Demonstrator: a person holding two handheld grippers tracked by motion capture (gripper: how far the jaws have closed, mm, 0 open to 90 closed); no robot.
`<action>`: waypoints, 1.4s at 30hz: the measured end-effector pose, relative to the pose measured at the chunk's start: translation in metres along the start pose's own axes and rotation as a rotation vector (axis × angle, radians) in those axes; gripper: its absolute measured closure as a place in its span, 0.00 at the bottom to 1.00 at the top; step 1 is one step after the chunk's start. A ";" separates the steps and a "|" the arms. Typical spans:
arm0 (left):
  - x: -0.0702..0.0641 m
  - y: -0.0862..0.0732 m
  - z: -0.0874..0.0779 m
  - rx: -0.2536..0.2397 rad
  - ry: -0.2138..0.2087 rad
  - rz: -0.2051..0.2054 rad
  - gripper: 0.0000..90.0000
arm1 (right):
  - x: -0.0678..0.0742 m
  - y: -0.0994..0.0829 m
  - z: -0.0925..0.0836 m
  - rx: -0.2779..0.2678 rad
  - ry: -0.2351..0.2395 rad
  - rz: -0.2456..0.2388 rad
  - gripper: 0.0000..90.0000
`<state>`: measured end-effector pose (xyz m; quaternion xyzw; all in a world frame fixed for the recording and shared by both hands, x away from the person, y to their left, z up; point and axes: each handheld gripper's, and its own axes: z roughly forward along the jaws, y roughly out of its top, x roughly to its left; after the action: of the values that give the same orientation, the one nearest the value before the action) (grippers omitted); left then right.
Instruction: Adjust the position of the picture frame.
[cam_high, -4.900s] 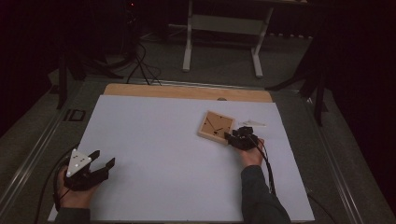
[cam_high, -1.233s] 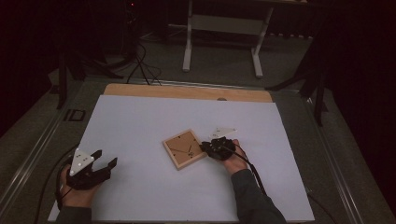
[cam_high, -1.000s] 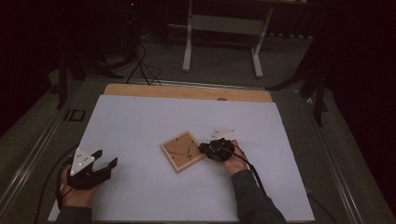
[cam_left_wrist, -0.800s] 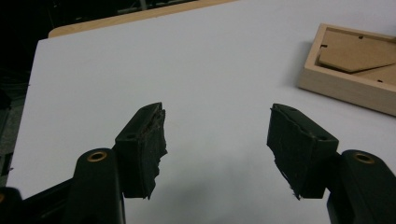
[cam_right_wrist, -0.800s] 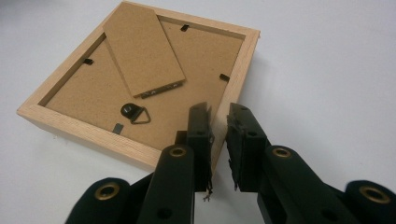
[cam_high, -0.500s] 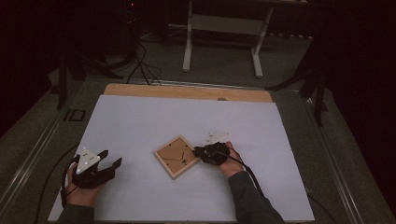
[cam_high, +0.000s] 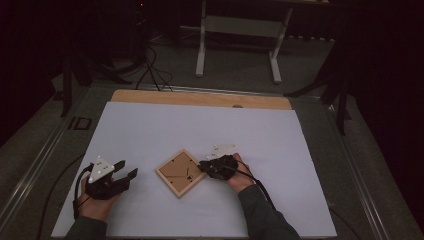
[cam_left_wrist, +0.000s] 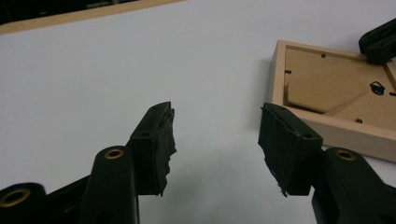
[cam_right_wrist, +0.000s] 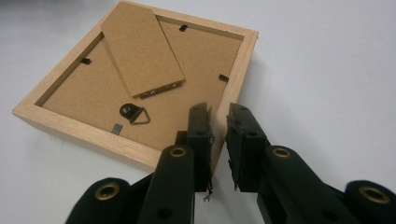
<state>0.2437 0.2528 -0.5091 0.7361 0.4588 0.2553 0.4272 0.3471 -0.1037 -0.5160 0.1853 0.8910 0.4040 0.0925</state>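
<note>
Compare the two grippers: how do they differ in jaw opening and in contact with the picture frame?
The right gripper has narrow jaws clamped on the picture frame's wooden edge; the left gripper has wide jaws, just been closing, with nothing between them. The right touches the frame; the left sits apart. Both have black jaws.

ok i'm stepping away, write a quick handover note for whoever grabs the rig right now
Right claw: shut on the near side rail of the wooden picture frame, one jaw inside, one outside.
Left claw: open, nothing between the jaws, which have just been closing a little; it sits on the white sheet just left of the frame.
Frame: lies face down, backing and stand flap up, near the table's middle.
Done: frame dragged in from the far right toward the centre.
Left: probably bring the left claw onto the frame's free edge; the backing is unopened.
</note>
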 end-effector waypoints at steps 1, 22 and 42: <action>0.000 0.000 0.000 0.000 0.000 0.000 0.51 | 0.000 0.000 0.000 0.000 0.000 0.000 0.88; -0.016 0.006 0.038 0.015 -0.095 0.030 0.77 | 0.027 -0.007 -0.020 -0.036 -0.048 0.041 0.82; -0.027 0.006 0.057 0.105 -0.082 0.068 0.99 | 0.047 -0.024 -0.012 0.027 0.007 0.018 1.00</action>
<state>0.2780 0.2047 -0.5320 0.7825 0.4283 0.2148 0.3977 0.2942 -0.1073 -0.5275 0.1932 0.8951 0.3932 0.0831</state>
